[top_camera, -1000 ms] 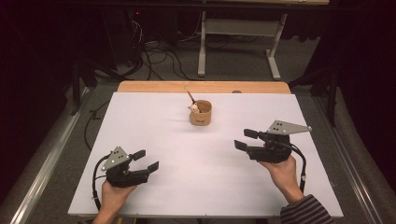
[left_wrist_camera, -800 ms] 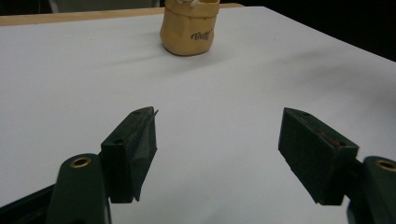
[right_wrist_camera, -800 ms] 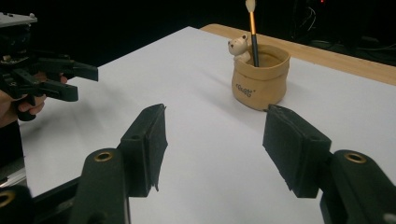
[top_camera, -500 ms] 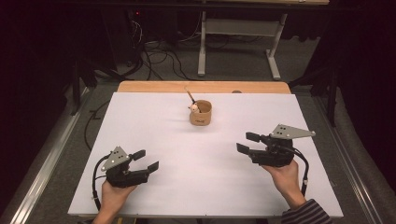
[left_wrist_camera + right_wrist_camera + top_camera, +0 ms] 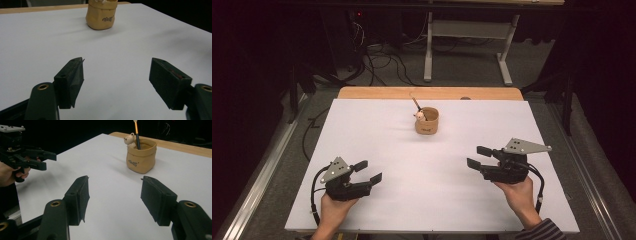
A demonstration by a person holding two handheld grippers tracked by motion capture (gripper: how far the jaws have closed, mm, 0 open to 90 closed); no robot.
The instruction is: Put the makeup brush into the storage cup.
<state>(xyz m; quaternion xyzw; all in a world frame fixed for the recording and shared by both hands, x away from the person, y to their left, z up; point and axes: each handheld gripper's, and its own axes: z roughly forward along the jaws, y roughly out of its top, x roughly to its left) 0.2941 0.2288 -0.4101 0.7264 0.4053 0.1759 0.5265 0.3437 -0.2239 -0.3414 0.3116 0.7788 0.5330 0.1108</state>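
Right gripper has drifted slightly nearer the person since a second ago; left gripper unchanged. Both sets of fingers released, grasping nothing. Pouch on bench untouched, well apart; approach likely not yet begun.

Bare white table lies between both grippers and the tan pouch (pen sticking up inside).

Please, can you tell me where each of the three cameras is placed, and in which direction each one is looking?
High view: above the person's side, looking forward and down on the white table; both hands, left gripper and right gripper show.
Left gripper view: rides the left gripper, looks between open jaws toward the tan pouch.
Right gripper view: rides the right gripper, faces the pouch with its pen; the left gripper shows at left.
All three share the pouch.
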